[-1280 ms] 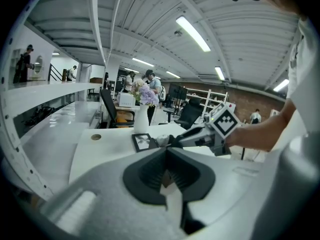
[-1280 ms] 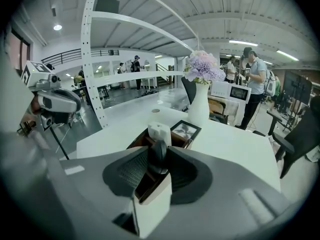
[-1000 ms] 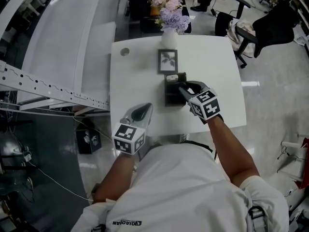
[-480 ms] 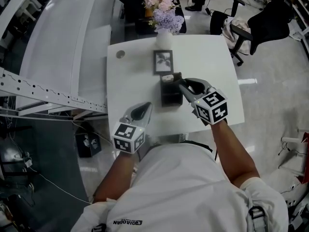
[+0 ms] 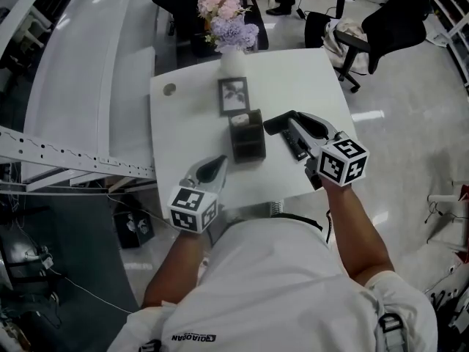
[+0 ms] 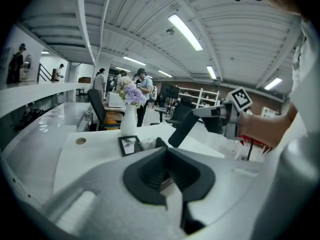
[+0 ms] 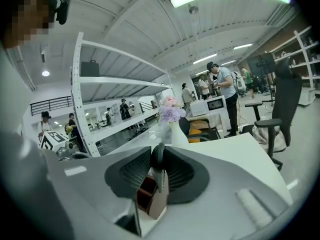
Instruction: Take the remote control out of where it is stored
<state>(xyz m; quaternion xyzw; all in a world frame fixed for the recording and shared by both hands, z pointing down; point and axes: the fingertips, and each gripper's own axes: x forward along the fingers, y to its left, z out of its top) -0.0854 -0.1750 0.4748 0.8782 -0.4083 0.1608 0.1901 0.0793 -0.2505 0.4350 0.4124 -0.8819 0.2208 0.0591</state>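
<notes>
A dark storage box (image 5: 248, 144) stands in the middle of the white table (image 5: 308, 79). My right gripper (image 5: 293, 132) hovers just right of the box, shut on a black remote control (image 5: 277, 125) that hangs clear of it. Its jaws have just been closing with the remote between them. The right gripper view shows the remote (image 7: 158, 166) edge-on between the pads, with the box (image 7: 147, 194) below. From the left gripper view the remote (image 6: 182, 129) is a slanted dark bar in the air. My left gripper (image 5: 214, 169) rests near the table's front edge, shut and empty.
A white vase of flowers (image 5: 233, 61) and a small picture frame (image 5: 234, 95) stand behind the box. A round cable hole (image 5: 169, 89) sits at the table's far left corner. White shelving (image 5: 73, 152) runs along the left. Office chairs (image 5: 344, 28) stand beyond the table.
My right gripper has lifted the remote up out of the box and carried it to the right. The left gripper has stayed near the front edge.
</notes>
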